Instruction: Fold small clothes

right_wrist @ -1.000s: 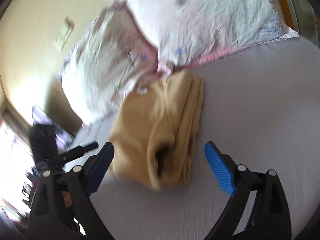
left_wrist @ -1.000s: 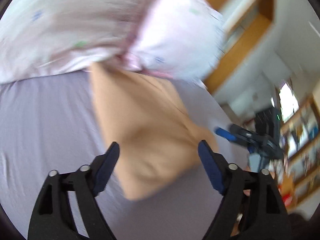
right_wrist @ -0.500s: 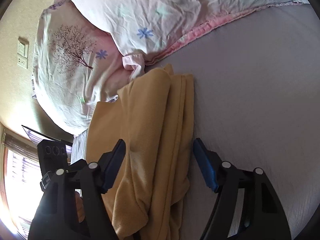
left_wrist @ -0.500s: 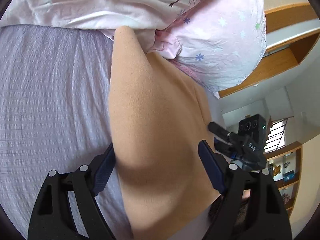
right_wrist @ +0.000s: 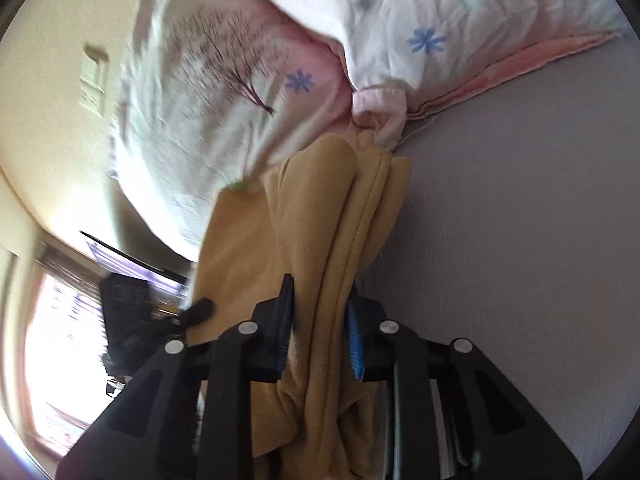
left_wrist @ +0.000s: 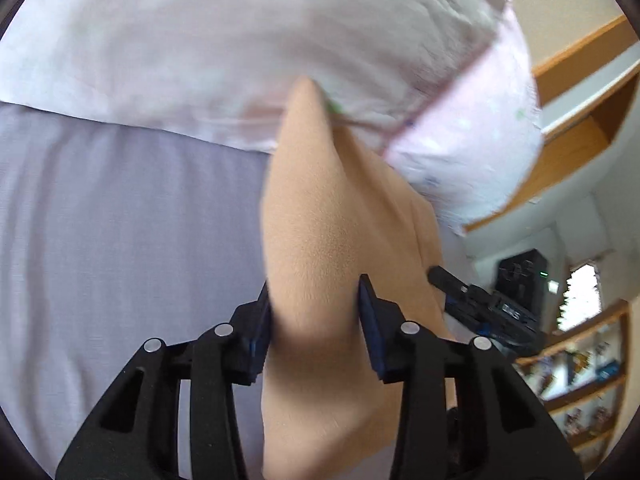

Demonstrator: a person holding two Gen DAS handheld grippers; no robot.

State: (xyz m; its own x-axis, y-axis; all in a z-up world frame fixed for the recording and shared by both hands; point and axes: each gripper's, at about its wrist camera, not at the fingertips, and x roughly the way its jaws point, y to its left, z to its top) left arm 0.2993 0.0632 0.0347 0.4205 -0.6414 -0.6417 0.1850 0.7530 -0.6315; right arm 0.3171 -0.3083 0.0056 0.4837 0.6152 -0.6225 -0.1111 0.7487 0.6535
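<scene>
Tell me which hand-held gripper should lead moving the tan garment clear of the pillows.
Probably right: the right hand-held gripper pinches the garment's stacked edges beside bare sheet. The left grips only a rounded fold.

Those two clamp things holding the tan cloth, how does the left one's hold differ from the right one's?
The left gripper pinches a smooth, rounded single fold of the tan garment; the right gripper pinches several stacked layered edges. The left fingers stand wider apart around a thicker bulge; the right fingers sit closer together. The right's blue pad shows plainly; the left's pads look darker. Both are shut on the same garment over the grey bedsheet.
</scene>
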